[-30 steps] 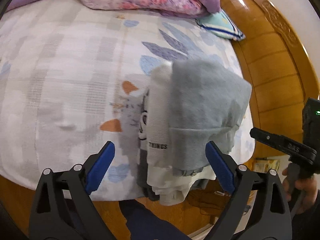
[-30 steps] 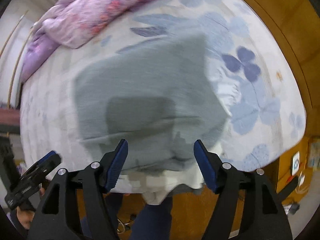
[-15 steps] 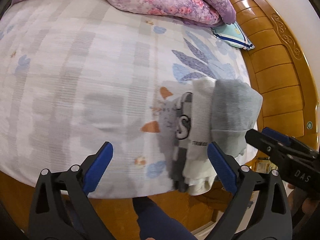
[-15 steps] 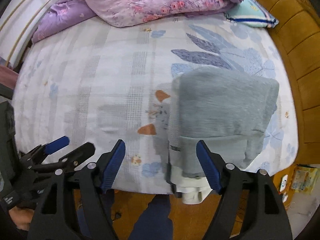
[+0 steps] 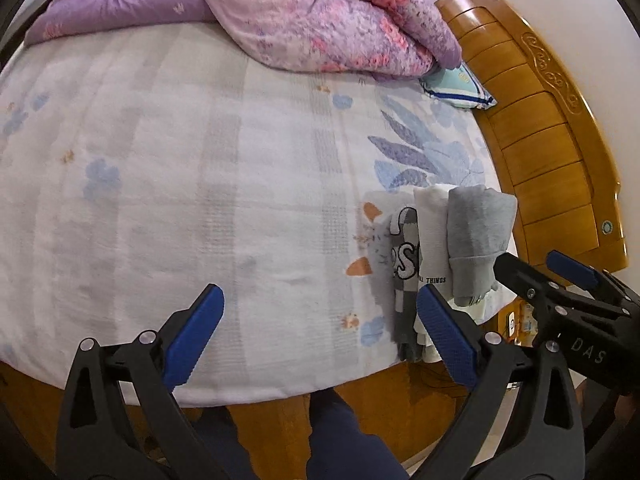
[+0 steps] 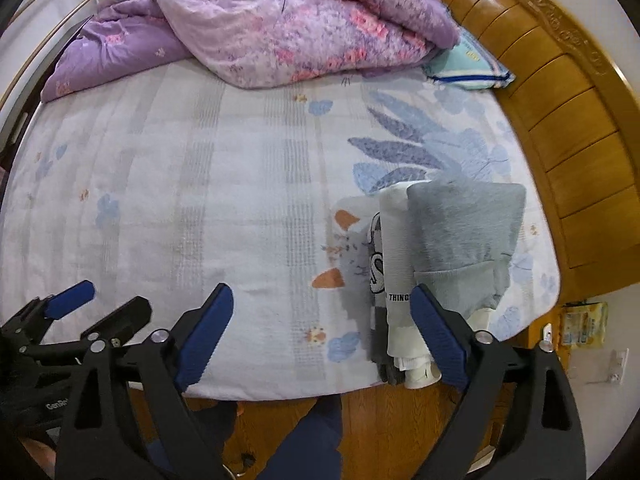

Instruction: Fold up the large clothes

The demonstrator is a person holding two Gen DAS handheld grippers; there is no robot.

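The folded grey sweater point(image 6: 466, 228) tops a stack of clothes point(image 6: 396, 280) at the bed point(image 6: 200, 200) corner; soft, floppy, best pinched at a thick folded edge; both the left claw point(image 5: 320, 328) and right claw point(image 6: 322, 330) are spread, empty, the right's jaws having just been opening.

I see a grey garment point(image 6: 464, 224) atop white and dark grey folds, right of my blue-padded tongs point(image 6: 320, 320); beyond them, pale checked sheet point(image 6: 200, 184), purple floral quilt point(image 6: 280, 20).
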